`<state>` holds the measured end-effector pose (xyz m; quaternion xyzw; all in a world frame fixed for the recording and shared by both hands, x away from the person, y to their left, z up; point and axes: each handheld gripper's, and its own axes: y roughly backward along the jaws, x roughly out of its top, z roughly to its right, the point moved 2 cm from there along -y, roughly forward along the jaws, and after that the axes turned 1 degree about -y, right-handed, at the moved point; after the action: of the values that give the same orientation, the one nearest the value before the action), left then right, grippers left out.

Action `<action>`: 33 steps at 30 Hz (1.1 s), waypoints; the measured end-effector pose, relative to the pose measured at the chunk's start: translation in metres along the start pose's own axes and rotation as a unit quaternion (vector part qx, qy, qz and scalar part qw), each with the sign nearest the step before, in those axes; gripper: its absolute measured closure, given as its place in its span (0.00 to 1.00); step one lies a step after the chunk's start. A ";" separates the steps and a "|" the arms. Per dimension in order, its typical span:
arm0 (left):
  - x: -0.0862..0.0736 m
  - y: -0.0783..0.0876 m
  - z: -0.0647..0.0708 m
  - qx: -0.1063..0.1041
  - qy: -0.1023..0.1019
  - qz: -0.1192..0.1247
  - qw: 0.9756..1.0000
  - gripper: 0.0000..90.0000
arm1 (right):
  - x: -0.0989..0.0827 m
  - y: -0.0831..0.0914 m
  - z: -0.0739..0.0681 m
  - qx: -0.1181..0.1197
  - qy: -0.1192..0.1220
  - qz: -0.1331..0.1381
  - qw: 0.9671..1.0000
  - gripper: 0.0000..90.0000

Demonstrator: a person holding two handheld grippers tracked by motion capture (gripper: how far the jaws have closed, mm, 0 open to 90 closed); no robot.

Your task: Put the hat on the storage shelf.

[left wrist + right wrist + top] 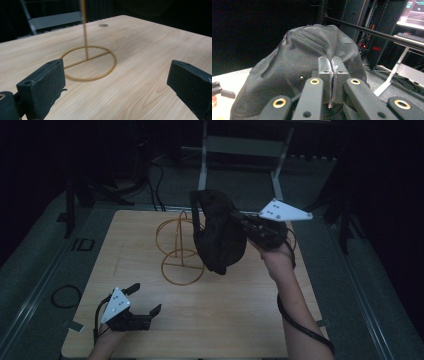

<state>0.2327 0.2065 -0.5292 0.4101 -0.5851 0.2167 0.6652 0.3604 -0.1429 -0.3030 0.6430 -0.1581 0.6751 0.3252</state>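
Holding a black cap (218, 237) aloft over the far middle of the table (240, 320), pinched by a fold of its mesh between the closed jaws of the right gripper (243, 224). Hanging clear of the wood, just right of the gold wire stand (176, 251), whose ring base is sitting on the far-left part of the top and whose upright is rising beside the cap. Looking, as a judgement, like a job about half done: cap picked up and carried near the stand, hanging it there not yet done, if that is the aim, none being stated.

Resting low at the near left corner, the left gripper (142, 300) with jaws wide apart and nothing between them, pointing across bare wood toward the stand's base ring (89, 63).

Leaving plenty of open room: bare wood across the whole near half and along the right side. Crowding only at the far middle, where cap, upright and upper wire loops are sitting close together. Running near the left gripper, the table's near and left edges; lying beyond the far edge, a dark floor with cables and a metal frame (242, 147).
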 end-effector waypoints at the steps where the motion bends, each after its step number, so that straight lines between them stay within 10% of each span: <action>1: -0.003 0.002 -0.002 0.003 0.004 -0.001 1.000 0.03 | 0.004 -0.006 -0.001 0.000 0.003 -0.003 1.000 0.98; 10: -0.021 0.005 -0.010 0.042 0.016 -0.006 0.999 0.03 | 0.012 -0.058 -0.015 0.031 0.006 -0.036 0.999 0.98; 20: -0.025 0.006 -0.011 0.038 0.017 -0.005 0.999 0.03 | -0.003 -0.111 -0.028 0.045 -0.001 -0.087 0.995 0.98; 30: -0.027 0.006 -0.012 0.029 0.028 0.000 0.999 0.03 | -0.018 -0.136 -0.035 0.060 -0.016 -0.114 0.992 0.97; 33: -0.027 0.006 -0.012 0.028 0.029 0.000 0.999 0.03 | -0.017 -0.139 -0.039 0.077 -0.024 -0.109 0.991 0.81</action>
<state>0.2291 0.2251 -0.5532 0.4224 -0.5596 0.2450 0.6696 0.4193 -0.0200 -0.3522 0.6954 -0.0417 0.6303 0.3426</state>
